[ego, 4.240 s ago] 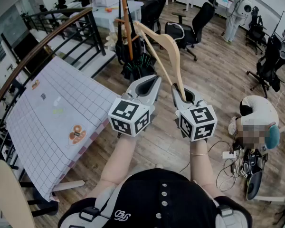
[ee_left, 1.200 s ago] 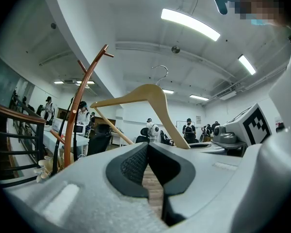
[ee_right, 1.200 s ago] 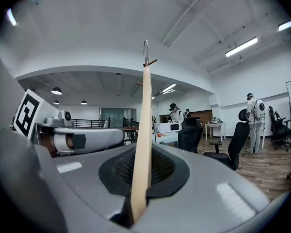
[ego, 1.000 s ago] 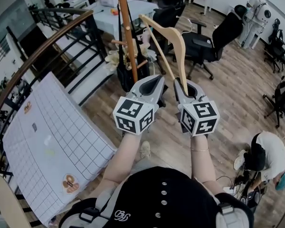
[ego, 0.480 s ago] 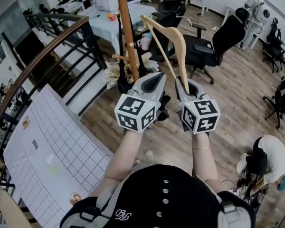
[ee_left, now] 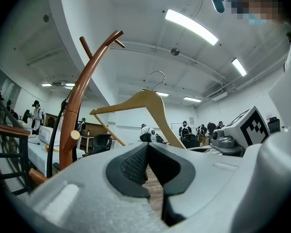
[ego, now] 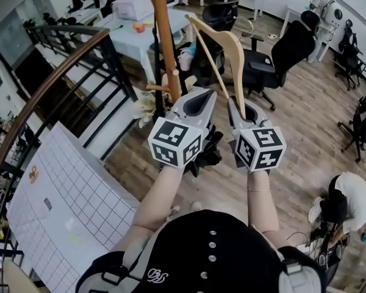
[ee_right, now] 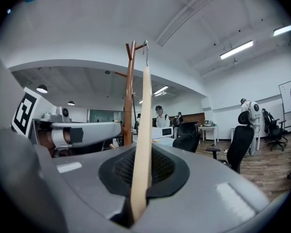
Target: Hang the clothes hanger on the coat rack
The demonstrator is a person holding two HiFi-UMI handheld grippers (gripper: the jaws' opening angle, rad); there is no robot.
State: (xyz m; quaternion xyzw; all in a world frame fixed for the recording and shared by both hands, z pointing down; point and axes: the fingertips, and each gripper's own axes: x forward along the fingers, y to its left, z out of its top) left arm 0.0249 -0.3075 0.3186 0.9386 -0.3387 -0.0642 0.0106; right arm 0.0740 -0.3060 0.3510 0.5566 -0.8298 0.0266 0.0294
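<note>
One pale wooden clothes hanger (ego: pixel 236 72) (ee_left: pixel 150 101) (ee_right: pixel 144 130) with a metal hook (ee_left: pixel 157 76) rises upright from the right gripper (ego: pixel 241 105) (ee_right: pixel 140 164), whose jaws are closed tight on the end of one arm. It stands just beside the brown coat rack (ego: pixel 165 35) (ee_left: pixel 72 115) (ee_right: pixel 129 96), clear of its pegs. Below lies a wood-plank floor (ego: pixel 305 115), with black office chairs (ego: pixel 287 47), a white table (ego: pixel 140 32), a curved railing (ego: pixel 55 72) and a gridded white sheet (ego: pixel 67 188). Both forearms reach forward, side by side, about level. The left gripper (ego: pixel 204 93) (ee_left: pixel 146 147) has its jaw tips together and holds nothing.
</note>
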